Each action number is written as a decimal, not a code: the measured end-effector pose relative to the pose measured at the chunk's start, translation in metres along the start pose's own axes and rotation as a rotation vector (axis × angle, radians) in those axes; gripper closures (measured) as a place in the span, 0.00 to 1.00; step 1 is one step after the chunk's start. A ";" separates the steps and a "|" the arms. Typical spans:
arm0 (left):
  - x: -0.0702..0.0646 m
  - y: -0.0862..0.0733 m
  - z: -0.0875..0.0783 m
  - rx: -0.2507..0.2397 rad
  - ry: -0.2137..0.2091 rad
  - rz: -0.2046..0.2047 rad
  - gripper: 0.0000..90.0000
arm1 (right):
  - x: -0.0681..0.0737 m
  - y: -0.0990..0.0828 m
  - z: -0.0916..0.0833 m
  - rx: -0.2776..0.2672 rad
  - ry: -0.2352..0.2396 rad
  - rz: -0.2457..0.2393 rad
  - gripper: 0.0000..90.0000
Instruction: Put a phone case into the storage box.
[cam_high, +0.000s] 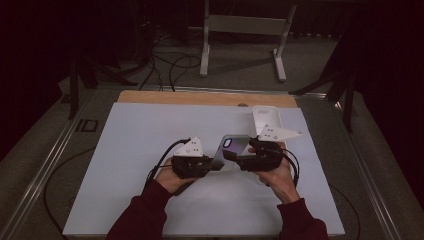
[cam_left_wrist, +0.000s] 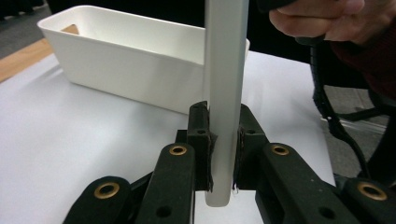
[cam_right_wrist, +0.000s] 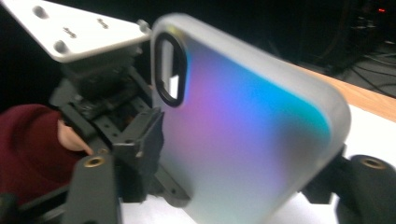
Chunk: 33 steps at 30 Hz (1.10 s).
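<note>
A frosted phone case (cam_high: 232, 146) with an iridescent blue-purple back and a black camera ring is held up above the white mat (cam_high: 140, 165). My left gripper (cam_high: 216, 162) is shut on its lower end. In the left gripper view the case (cam_left_wrist: 224, 70) stands edge-on, with the left gripper (cam_left_wrist: 223, 140) pinching it from both sides. My right gripper (cam_high: 236, 157) faces it from the right. In the right gripper view the case's back (cam_right_wrist: 243, 130) spans the wide jaws of the right gripper (cam_right_wrist: 231, 161), which is open, with no pad visibly pressing.
A white rectangular bin (cam_high: 265, 117) stands on the mat's far right; its long wall (cam_left_wrist: 130, 70) lies behind the case. The wooden table edge (cam_high: 200, 97) runs along the back. Cables and a metal stand are on the floor beyond.
</note>
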<state>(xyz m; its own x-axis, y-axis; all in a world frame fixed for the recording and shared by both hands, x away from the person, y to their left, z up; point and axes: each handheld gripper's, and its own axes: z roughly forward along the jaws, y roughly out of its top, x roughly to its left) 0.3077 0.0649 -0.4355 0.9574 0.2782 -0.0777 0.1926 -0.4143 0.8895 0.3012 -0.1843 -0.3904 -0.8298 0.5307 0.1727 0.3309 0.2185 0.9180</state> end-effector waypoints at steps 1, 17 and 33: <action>0.000 0.000 -0.001 -0.002 0.007 0.000 0.90 | 0.000 0.000 0.000 0.005 -0.011 -0.002 0.34; 0.000 0.001 -0.003 0.003 0.109 -0.018 0.90 | 0.000 -0.003 -0.007 -0.018 -0.178 -0.001 0.16; -0.002 0.000 -0.004 -0.008 0.174 -0.048 0.90 | 0.010 -0.002 -0.006 -0.058 -0.220 0.050 0.13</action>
<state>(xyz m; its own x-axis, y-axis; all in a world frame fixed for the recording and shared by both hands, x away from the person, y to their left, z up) 0.3055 0.0677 -0.4337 0.8952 0.4437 -0.0414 0.2347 -0.3905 0.8902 0.2898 -0.1842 -0.3884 -0.6927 0.7070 0.1426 0.3377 0.1433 0.9303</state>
